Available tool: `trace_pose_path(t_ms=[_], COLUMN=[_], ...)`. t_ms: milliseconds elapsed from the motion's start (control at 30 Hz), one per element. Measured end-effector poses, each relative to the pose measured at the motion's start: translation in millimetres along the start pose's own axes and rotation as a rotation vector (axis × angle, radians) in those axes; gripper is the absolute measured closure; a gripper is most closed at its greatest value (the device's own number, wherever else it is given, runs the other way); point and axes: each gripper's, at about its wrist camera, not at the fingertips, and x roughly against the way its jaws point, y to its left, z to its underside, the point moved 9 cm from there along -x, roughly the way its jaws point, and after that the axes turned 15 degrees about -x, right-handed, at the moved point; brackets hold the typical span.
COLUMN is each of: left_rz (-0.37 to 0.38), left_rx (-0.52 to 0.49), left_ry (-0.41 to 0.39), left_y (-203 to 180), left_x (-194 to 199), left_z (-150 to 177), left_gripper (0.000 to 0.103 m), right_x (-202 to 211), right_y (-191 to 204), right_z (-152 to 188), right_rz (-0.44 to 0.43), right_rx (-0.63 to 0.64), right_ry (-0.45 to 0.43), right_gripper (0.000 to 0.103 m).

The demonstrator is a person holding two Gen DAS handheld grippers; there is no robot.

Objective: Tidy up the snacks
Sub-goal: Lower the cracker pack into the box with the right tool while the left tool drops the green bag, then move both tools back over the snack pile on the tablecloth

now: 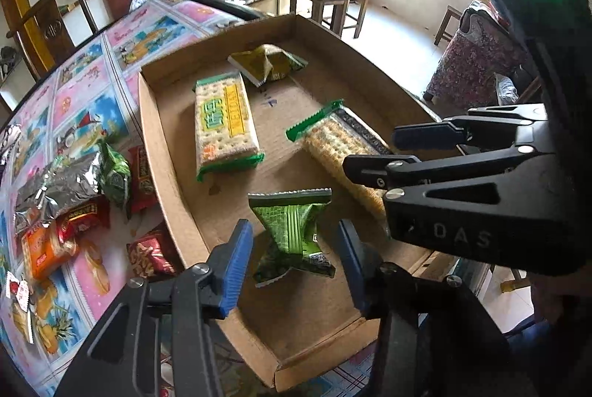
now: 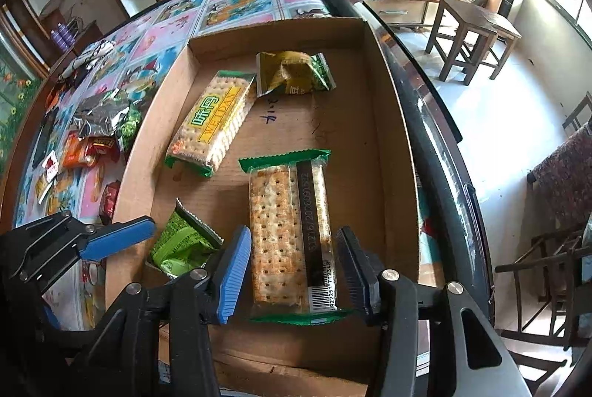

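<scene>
Your left gripper (image 1: 292, 263) stands open, pads clear of the small green snack packet (image 1: 292, 234) lying between them in the cardboard box (image 1: 166, 152). Your right gripper (image 2: 294, 271) straddles the cracker pack (image 2: 288, 234), pads apparently not touching. Lifting carelessly could snag either wrapper and drag it out.

left gripper (image 1: 292, 267): black skeletal frame with triangular cut-outs, silver round screws at the pivots behind the claw | fingers (image 1: 236, 271): blue ribbed pads | right gripper (image 2: 292, 271): same black frame, pale "DAS" lettering on its side, green light on the housing above the claw
</scene>
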Motion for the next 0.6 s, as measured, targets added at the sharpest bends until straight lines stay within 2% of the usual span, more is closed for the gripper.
trace_pose_path(t_ms=[233, 433, 600], left_rz=[-0.039, -0.089, -0.131], left_rx=[0.043, 0.145, 0.228], left_ry=[-0.054, -0.100, -0.116], left_y=[17.3, 56.2, 89.5], left_x=[21.2, 48.5, 68.6], left_z=[4.6, 18.5, 39.8], left_gripper=[0.056, 0.055, 0.054], right_x=[16.0, 25.8, 27.3], right_y=[7.2, 30.5, 59.9], right_z=[-9.7, -16.2, -11.1], right_rz=[-0.041, -0.083, -0.108], right_rx=[-0.043, -0.044, -0.001], right_ry=[-0.071, -0.125, -0.132], right_gripper=[0.050, 0.048, 0.048])
